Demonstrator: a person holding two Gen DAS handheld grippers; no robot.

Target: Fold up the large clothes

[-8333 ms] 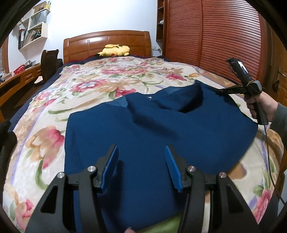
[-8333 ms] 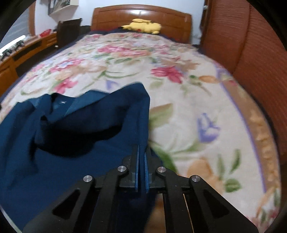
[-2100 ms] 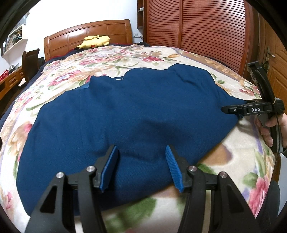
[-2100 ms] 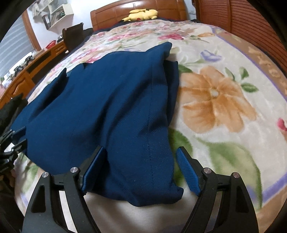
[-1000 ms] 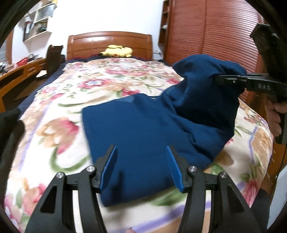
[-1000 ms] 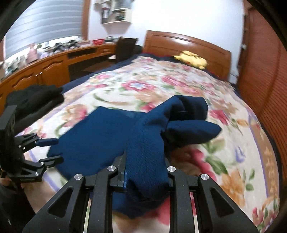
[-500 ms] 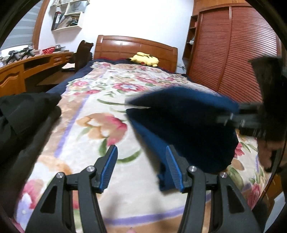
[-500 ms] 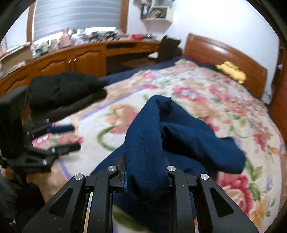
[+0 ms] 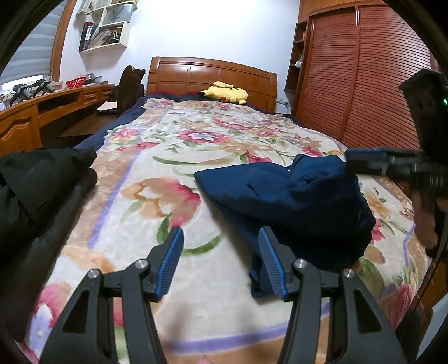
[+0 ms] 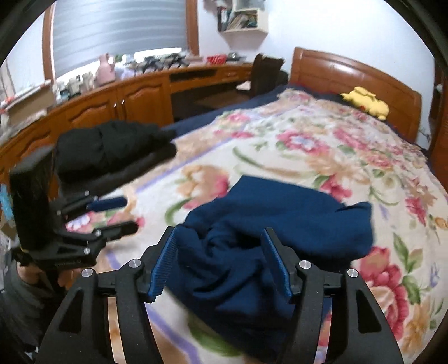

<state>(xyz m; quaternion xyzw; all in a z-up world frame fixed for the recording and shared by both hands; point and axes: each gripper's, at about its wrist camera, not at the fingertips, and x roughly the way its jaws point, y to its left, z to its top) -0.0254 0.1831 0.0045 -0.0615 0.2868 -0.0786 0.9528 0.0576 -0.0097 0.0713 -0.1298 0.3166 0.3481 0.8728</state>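
A: Currently, where is the blue garment (image 10: 268, 238)?
B: Bunched on the floral bed (image 9: 173, 156), near its foot.
A: Jaw state?
B: Your left gripper (image 9: 221, 260) and right gripper (image 10: 221, 263): both spread apart, holding nothing.

I can read no text in either view. The body of my left tool (image 10: 112, 215) carries a faint embossed line on its lower plate, just below the two fingers — too blurred to make out. Above the headboard (image 9: 210, 74), to its left, the wall shelf (image 9: 103, 26) holds binders and papers, yet their spines show no legible lettering. The navy garment (image 9: 282, 193) has a small white speck near its collar — unreadable.
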